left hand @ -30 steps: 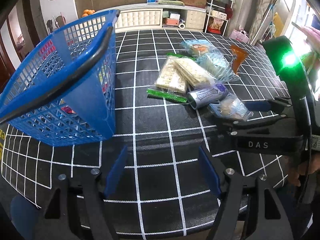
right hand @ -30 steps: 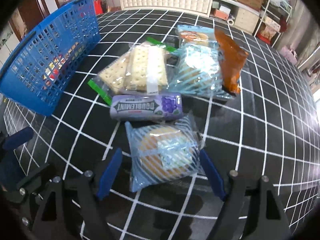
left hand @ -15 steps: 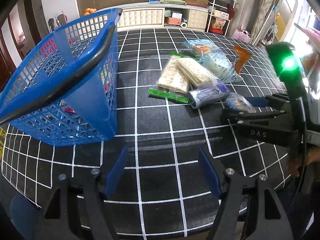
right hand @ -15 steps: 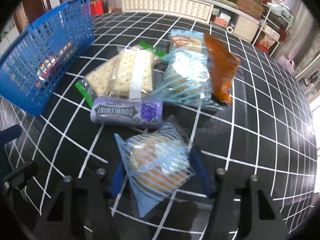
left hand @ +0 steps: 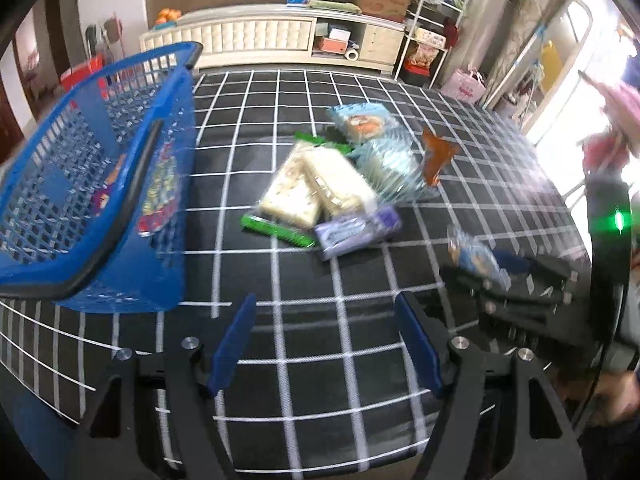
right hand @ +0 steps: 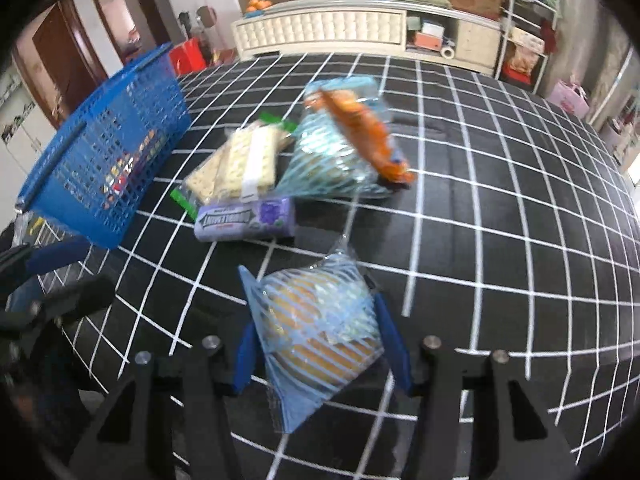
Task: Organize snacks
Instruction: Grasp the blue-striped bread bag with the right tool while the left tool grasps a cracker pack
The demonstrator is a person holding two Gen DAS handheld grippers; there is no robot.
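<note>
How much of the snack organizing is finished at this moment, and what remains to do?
Partly done. The blue basket already holds a few colourful packets. The right gripper is shut on a blue-striped cake packet, lifted clear of the pile. The left gripper is open and empty. Left on the table: cracker packs, purple gum pack, another striped packet, an orange packet and a few others.

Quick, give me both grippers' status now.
Left gripper: open, holding nothing.
Right gripper: shut on the blue-striped cake packet.
</note>
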